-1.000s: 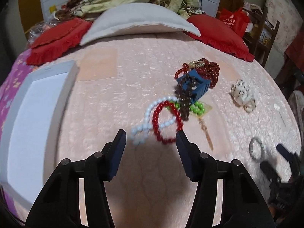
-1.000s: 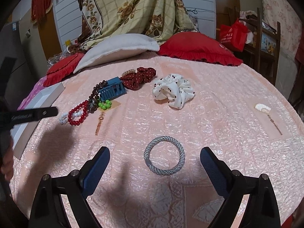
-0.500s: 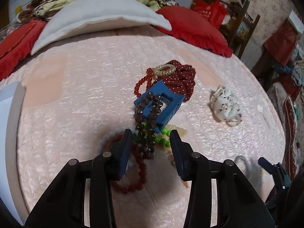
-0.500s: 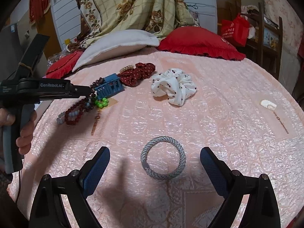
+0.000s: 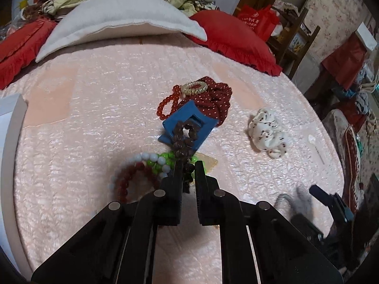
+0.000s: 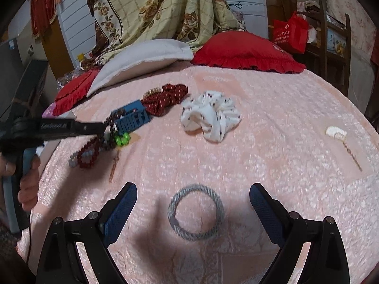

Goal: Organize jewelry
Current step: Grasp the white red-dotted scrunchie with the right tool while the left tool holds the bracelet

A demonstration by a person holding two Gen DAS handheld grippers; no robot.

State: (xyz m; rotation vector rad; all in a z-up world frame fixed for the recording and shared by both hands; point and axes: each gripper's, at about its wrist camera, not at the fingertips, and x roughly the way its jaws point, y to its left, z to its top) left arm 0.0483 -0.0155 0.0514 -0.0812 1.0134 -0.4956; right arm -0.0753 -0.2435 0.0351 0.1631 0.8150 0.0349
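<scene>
Left gripper [image 5: 188,168] jaws pinching the dark brown bead bracelet [image 5: 183,135] draped over the blue hair claw [image 5: 187,124], right gripper [image 6: 193,202] jaws gaping wide, hovering around the grey ring bracelet [image 6: 195,212] lying on the bed [image 6: 272,146].

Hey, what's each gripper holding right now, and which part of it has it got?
The left gripper is shut on the dark brown bead bracelet, pinching its near end. The right gripper is open and holds nothing.
</scene>
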